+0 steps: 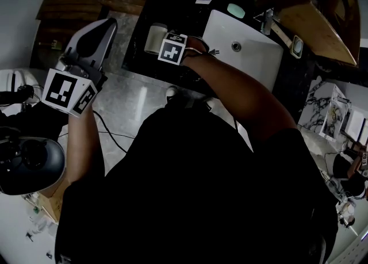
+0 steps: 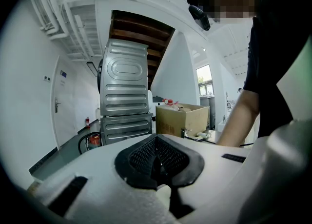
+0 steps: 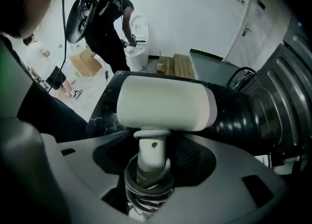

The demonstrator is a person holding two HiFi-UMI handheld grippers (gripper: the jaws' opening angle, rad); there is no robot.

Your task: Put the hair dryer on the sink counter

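Note:
The hair dryer [image 3: 165, 103] has a white body, a black nozzle and a cord coiled round its handle [image 3: 152, 157]. In the head view the hair dryer [image 1: 155, 37] rests on the black sink counter [image 1: 144, 4], left of the white basin [image 1: 253, 56]. My right gripper [image 3: 154, 146] points steeply down over it. Its jaws stand wide, with the handle between them and a gap on each side. In the head view only the right gripper's marker cube [image 1: 172, 49] shows. My left gripper [image 1: 95, 30] hangs off the counter at the left. In its own view the left gripper [image 2: 157, 162] is shut on nothing.
A faucet [image 1: 267, 21] and a teal soap bar [image 1: 236, 10] sit by the basin. A black cable [image 1: 109, 133] trails over the marble floor. The left gripper view shows a steel machine [image 2: 124, 91] and a cardboard box [image 2: 181, 118]. Another person bends over a toilet [image 3: 137, 28].

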